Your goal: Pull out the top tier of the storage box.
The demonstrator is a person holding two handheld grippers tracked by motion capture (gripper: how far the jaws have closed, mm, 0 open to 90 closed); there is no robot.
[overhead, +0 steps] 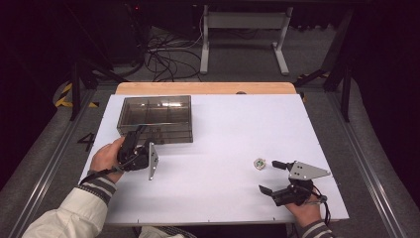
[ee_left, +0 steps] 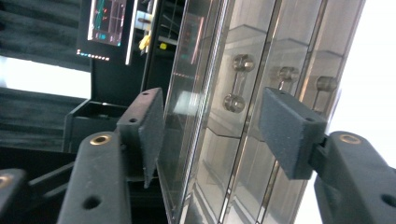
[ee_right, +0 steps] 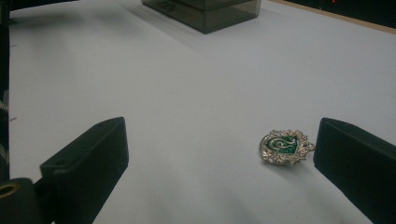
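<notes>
A smoky see-through box stands at the table's back left. My left gripper is at its front left corner. In the left gripper view the box fills the space ahead of the left gripper, whose jaws are open: one pad lies beside the lid edge, the other in front of the wall, and neither clearly presses. A small silver and green badge lies on the white table at the right. My right gripper rests open just behind it. In the right gripper view the badge lies close to the right pad of the right gripper, untouched.
The tabletop has a wooden strip along its far edge. Behind it on the floor are loose cables and a white desk frame. A lit screen shows beyond the box. The box stands far off in the right gripper view.
</notes>
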